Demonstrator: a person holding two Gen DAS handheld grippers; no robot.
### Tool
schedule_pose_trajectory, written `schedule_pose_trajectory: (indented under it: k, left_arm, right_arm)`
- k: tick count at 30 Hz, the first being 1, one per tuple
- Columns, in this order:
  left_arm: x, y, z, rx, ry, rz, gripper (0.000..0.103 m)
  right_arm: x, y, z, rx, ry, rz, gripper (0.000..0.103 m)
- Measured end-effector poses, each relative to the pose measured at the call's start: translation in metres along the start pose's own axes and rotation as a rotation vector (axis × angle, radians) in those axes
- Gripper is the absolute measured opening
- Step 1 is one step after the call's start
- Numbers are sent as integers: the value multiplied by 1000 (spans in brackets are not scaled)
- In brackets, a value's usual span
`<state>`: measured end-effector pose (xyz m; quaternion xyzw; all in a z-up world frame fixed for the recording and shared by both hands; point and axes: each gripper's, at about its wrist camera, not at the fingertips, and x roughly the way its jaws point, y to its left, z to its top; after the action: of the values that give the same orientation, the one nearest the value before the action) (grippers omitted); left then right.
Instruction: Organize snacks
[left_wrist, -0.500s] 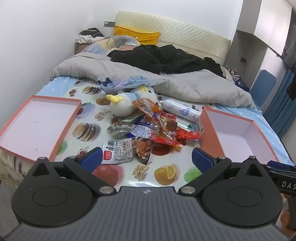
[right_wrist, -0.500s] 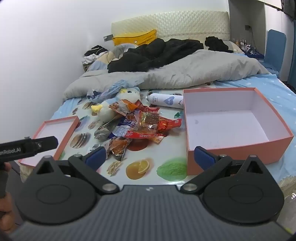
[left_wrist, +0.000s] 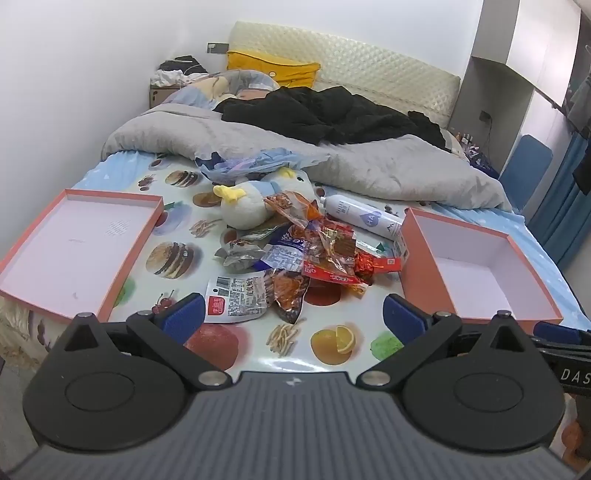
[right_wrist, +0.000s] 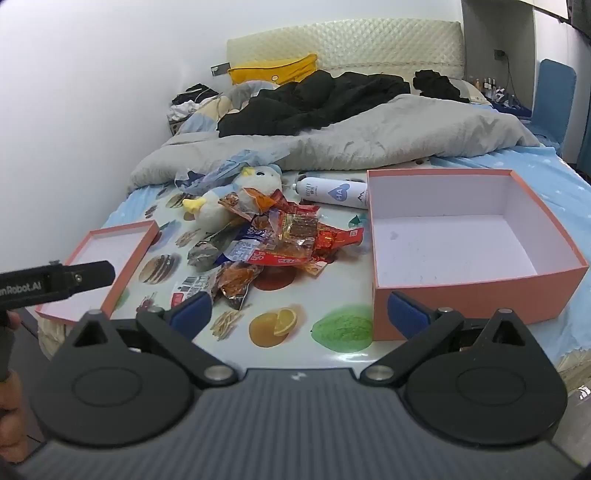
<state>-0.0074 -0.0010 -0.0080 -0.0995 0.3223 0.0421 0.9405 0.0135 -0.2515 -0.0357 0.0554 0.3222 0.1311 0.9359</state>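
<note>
Beside box (right_wrist: 480, 291), perhaps fingers (right_wrist: 9, 398).

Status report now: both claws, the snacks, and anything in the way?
Left claw open, empty; right claw open, empty. Snack pile untouched; box empty. Plush toy and bottle touching the pile.

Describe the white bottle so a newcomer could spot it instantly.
Start at the deep pink box on the bed's right side. Just beyond its far left corner, a white bottle lies on its side beside the plush duck. Unlike the crinkly snack packets, it is a smooth cylinder with a blue heart.
</note>
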Motion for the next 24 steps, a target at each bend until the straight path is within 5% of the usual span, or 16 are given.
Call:
schedule_pose_trajectory:
  k: [24]
  left_arm:
    - [6, -10, 2, 19, 10, -8, 103]
  right_arm:
    - [1, -3, 3, -13, -2, 0, 103]
